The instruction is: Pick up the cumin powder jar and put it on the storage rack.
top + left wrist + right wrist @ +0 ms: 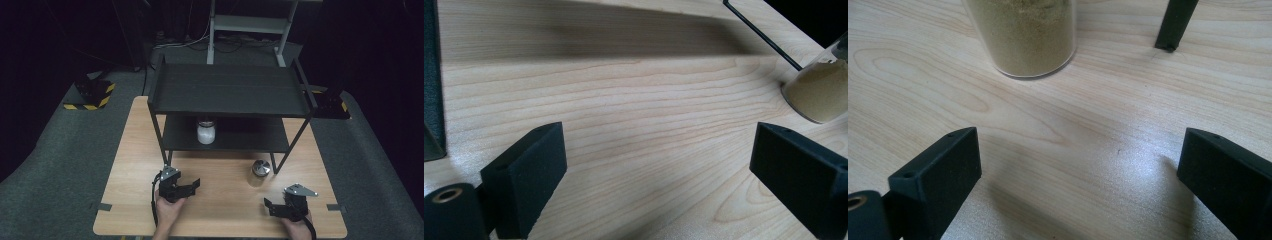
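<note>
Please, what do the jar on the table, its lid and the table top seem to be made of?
The jar looks like clear glass or plastic: tan powder shows through its wall. Its lid seems to be shiny metal, since it reflects light like silver, though it could be coated plastic. The table top looks like pale wood or wood-pattern laminate, with visible grain lines and a smooth, slightly glossy finish.

A black two-tier shelf rack point(227, 90) stands across the upper middle of the high view, on a wooden table point(135, 135); on its lower tier, left of centre, sits a jar of white powder point(206, 132) with a dark lid. Grey floor matting point(55, 150) lies to the left and right of the table; a yellow-and-black striped base point(92, 97) shows at upper left, and a pale metal frame point(247, 25) rises at top centre.
</note>
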Tool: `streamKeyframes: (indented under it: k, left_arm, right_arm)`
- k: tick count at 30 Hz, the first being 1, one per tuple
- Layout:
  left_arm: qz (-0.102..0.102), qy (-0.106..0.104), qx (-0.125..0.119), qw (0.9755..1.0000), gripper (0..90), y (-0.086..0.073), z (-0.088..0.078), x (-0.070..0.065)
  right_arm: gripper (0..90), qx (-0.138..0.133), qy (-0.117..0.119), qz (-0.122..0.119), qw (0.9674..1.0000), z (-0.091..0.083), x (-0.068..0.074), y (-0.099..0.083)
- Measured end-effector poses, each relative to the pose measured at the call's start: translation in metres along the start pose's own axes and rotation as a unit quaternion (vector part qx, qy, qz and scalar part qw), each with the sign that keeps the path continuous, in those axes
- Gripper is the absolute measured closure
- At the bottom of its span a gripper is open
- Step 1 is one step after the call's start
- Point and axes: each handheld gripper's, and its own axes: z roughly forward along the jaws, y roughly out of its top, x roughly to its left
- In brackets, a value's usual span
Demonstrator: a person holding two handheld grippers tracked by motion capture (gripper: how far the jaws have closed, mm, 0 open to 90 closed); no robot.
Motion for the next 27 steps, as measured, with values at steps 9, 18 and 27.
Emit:
streamKeyframes:
  k: [9, 18, 27]
  left_arm:
    - [0.000, 0.000, 0.001, 1.0000, 8.4, 0.0003, 0.0001, -0.0001]
    - [-0.001, 0.001, 0.000, 1.0000, 8.5, 0.0000, 0.0000, -0.0005]
    - [-0.001, 0.002, 0.002, 1.0000, 8.5, 0.0007, 0.0005, -0.0010]
  right_arm:
    - [4.2, -0.001, 0.004, 0.004, 1.0000, 0.0024, -0.0046, 0.0020]
    - [4.3, -0.006, 0.007, 0.010, 0.9999, 0.0021, -0.0074, 0.0005]
    - [4.4, -0.007, 0.010, 0.010, 0.9999, 0.0019, -0.0089, -0.0001]
